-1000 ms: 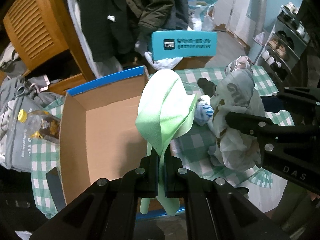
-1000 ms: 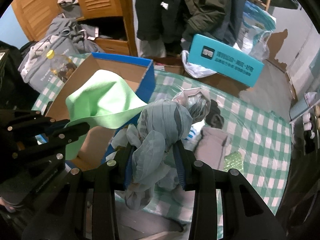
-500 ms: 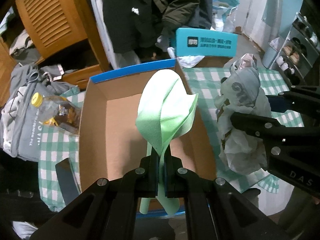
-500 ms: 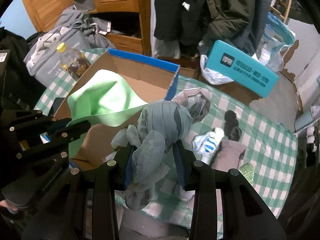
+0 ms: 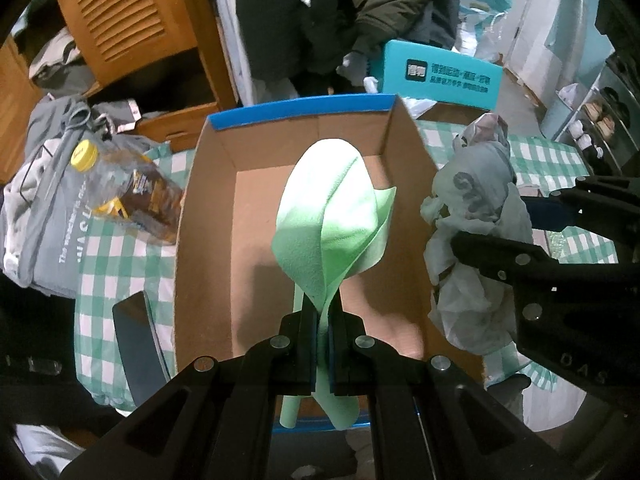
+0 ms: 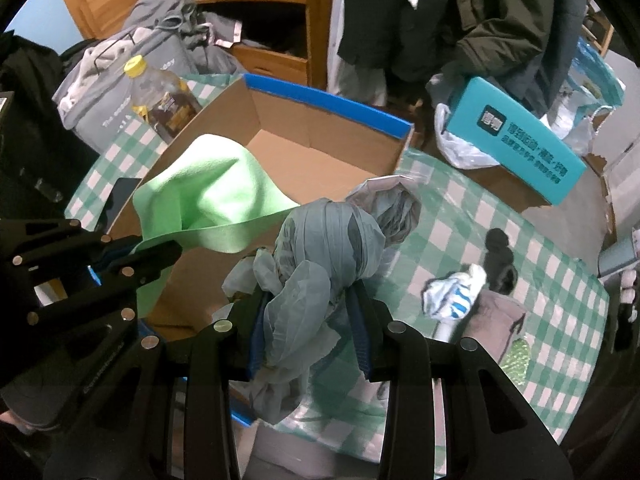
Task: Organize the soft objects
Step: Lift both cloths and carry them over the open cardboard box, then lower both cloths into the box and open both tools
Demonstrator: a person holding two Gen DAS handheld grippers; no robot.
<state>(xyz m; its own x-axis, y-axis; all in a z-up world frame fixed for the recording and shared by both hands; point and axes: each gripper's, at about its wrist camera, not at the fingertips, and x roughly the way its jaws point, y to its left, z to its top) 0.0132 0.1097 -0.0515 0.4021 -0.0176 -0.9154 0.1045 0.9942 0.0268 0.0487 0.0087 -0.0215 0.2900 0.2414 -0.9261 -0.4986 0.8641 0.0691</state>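
My left gripper (image 5: 322, 312) is shut on a light green cloth (image 5: 332, 220) and holds it over the open cardboard box with a blue rim (image 5: 208, 216). The cloth (image 6: 208, 204) and left gripper (image 6: 120, 252) also show in the right wrist view, above the box (image 6: 288, 160). My right gripper (image 6: 310, 316) is shut on a bundle of grey plastic bags (image 6: 320, 248), held just right of the box's right wall. The bundle (image 5: 472, 216) and right gripper (image 5: 560, 248) show at the right of the left wrist view.
A green checked cloth covers the table (image 6: 520, 232). On it lie a striped white-blue sock (image 6: 452, 292), a black sock (image 6: 498, 256) and a grey piece (image 6: 496, 320). A yellow-capped bottle (image 5: 128, 188) lies left of the box. A teal box (image 6: 516, 136) stands behind.
Both grippers have moved left with their loads. The green cloth now hangs over the middle of the box and the grey bundle is beside the box's right wall.
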